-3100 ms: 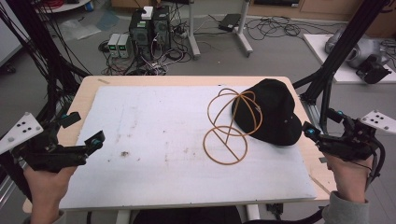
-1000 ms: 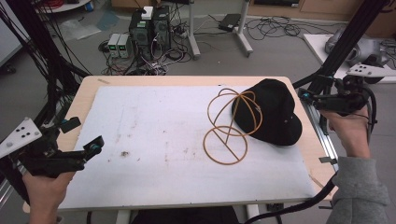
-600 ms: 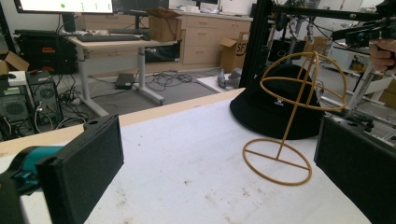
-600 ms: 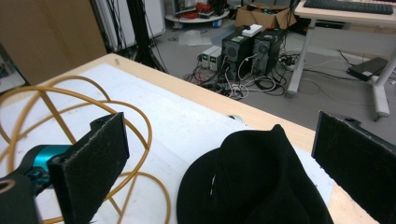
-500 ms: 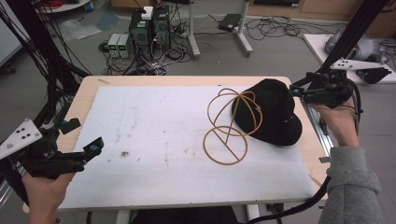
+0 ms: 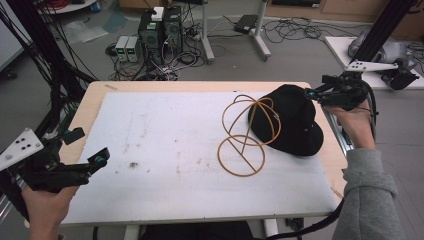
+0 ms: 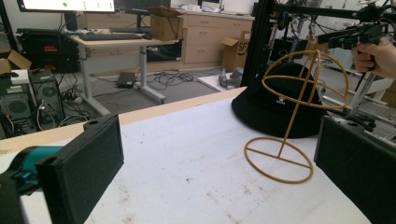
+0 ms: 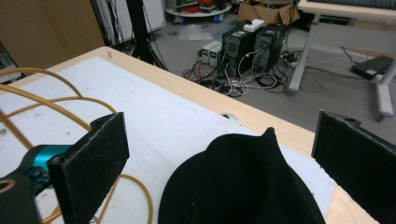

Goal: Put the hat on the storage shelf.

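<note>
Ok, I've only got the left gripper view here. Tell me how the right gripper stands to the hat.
Observer: In the high view the right gripper hangs at the far right edge of the black hat, its jaws pointing in over the crown.
Operator: Give me the jaw state.
Observer: In the right gripper view the jaws stand wide open with the crown between them, neither touching the fabric.
Operator: Now say where the wire hat stand sits from there.
Observer: The wire hat stand shows to the left of the hat in that view, and its loops run behind the left jaw.
</note>
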{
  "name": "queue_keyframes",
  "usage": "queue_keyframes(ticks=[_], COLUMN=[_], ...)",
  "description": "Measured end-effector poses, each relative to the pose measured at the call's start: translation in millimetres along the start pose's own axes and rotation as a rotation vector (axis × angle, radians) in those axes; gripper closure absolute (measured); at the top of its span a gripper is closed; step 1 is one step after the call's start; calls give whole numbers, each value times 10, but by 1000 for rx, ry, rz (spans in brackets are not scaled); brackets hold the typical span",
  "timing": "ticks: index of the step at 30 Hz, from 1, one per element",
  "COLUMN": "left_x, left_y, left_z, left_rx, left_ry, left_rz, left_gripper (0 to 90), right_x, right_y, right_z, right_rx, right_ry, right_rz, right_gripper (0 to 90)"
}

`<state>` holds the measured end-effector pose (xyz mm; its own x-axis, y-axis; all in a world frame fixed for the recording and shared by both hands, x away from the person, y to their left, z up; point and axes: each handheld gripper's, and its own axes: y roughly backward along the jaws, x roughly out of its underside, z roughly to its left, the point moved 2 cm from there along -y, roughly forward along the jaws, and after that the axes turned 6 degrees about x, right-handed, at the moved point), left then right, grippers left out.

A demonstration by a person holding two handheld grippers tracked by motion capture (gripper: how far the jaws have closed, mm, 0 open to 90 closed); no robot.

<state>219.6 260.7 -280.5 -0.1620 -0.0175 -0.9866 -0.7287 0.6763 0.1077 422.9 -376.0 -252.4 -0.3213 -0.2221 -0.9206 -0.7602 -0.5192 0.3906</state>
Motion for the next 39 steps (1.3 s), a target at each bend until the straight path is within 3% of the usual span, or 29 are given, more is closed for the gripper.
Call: queue_keyframes(ticks=[4,9,16,23,30,39], left_x=[13,28,51,40,54,62], left_y=[-2,-18,-36,-24,-21,-33], left_z=[29,60,93,82,72,69], left_rx=[-2,0,-4,-8,-29,-26], left_ry=[7,13,24,19,4,8], left_rz=[3,7,12,10,22,19], left_gripper=[17,17,17,17,17,17], right_x=[38,62,112,206,251,328], right_y=[-133,-219,-338,-528,-608,-689], right_z=[-55,-93,-199,-326,-387,-417], right_rx=[-12,-21,-50,-47,-43,-33], right_ry=[-8,19,6,-15,-14,-27], right_rz=[14,-11,-36,9,29,62], right_gripper=[30,32,32,33,44,44])
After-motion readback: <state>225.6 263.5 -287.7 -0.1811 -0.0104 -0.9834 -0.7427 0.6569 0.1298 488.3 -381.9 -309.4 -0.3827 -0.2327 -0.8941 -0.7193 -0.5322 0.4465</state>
